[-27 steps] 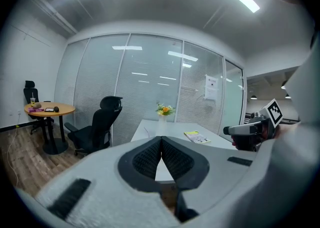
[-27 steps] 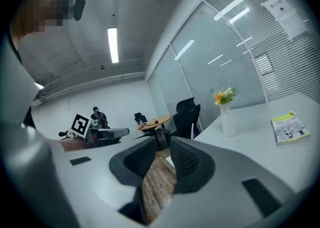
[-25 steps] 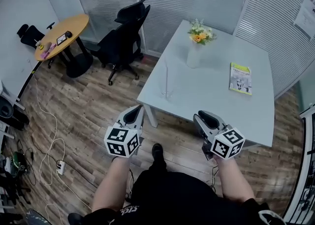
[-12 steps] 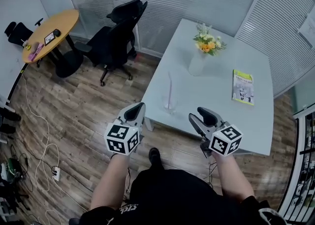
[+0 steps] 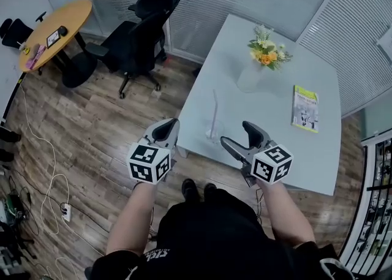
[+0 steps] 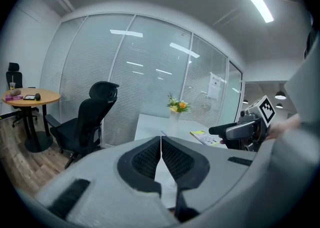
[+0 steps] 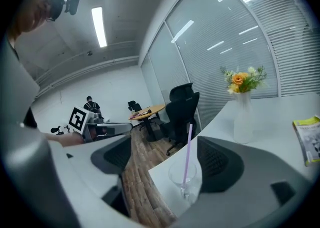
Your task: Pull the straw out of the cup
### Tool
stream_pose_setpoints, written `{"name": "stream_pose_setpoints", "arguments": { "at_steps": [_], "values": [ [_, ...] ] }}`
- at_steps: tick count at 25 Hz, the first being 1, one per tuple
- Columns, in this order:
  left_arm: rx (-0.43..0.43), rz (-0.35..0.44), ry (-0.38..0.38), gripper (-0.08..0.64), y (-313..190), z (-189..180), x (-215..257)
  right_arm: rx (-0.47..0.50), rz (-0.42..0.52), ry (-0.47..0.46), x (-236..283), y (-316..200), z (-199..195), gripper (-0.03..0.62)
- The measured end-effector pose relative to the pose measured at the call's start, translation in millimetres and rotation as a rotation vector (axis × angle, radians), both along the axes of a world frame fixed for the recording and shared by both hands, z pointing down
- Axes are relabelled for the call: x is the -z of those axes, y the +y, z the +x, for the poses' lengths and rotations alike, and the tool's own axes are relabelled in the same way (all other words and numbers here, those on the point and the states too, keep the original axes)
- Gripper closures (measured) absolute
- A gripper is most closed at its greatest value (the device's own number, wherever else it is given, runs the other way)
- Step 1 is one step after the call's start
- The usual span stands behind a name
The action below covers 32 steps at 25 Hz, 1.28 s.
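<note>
The white table [image 5: 269, 122] carried everything, & the cup sat close to its near-left edge, w/ wood floor [image 5: 92, 125] below. That looked like the biggest risk: a sideways shove on the cup could send it over the edge.

The left gripper [image 5: 164, 130] hung off the table's corner, just left of the cup, jaws pressed together on nothing. So the cup had no support. If the straw dragged on the rim during the pull, the cup would prob. lift or tip w/ it. Bringing a closed gripper in to brace could itself bump the cup.

The right gripper [image 5: 241, 139] was at the table edge, right of the cup, jaws opening wide. Its own view framed cup & straw in the gap, but both stood ahead of the pads & touched neither. W/ jaws that wide, one could clip the cup wall on approach.

The vase [image 5: 252, 76] of flowers stood farther back, well apart: low risk, barring a big overshoot.

The cup [image 7: 184, 178] was clear & looked light; contents couldn't be told.

The straw [image 7: 188, 149], thin & pale purple, stood in the cup w/ its top well above the rim. It could slip through the pads, or kink if pinched hard. A grab too low would catch the rim.
</note>
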<state>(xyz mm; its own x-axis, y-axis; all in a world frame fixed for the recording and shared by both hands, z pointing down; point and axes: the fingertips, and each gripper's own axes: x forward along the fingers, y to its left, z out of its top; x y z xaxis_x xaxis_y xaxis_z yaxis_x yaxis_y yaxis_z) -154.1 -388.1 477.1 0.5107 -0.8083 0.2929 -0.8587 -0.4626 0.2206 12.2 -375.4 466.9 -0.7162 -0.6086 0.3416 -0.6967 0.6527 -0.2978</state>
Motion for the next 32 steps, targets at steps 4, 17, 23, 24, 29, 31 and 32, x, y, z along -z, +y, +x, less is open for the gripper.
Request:
{"name": "stream_pose_setpoints", "arguments": {
  "at_steps": [4,17,23,24,29,31,32],
  "values": [
    [-0.001,-0.032,-0.008,0.545,-9.8,8.3,-10.6,0.023,-0.034,0.012,-21.6,-14.4,-1.8,0.174],
    [-0.010,-0.102,-0.044,0.545,-35.5,30.5,-43.8,0.108,-0.134,0.056,-104.3,-48.4,-15.9,0.236],
    [0.025,-0.132,-0.034,0.545,-37.6,21.1,-59.3,0.149,-0.136,0.096,-130.8,-61.3,-30.5,0.288],
    [0.030,-0.138,-0.031,0.545,-36.3,19.8,-62.3,0.158,-0.136,0.106,-135.6,-62.4,-32.9,0.294],
    [0.051,-0.169,-0.021,0.546,-31.3,12.4,-74.5,0.170,-0.130,0.139,-148.5,-71.6,-40.7,0.371],
    [0.059,-0.175,-0.018,0.546,-30.3,9.7,-76.4,0.172,-0.136,0.138,-151.7,-74.7,-43.0,0.386],
    [0.063,-0.175,-0.017,0.546,-29.7,8.7,-76.7,0.171,-0.138,0.139,-153.1,-76.0,-43.2,0.399]
  ]
}}
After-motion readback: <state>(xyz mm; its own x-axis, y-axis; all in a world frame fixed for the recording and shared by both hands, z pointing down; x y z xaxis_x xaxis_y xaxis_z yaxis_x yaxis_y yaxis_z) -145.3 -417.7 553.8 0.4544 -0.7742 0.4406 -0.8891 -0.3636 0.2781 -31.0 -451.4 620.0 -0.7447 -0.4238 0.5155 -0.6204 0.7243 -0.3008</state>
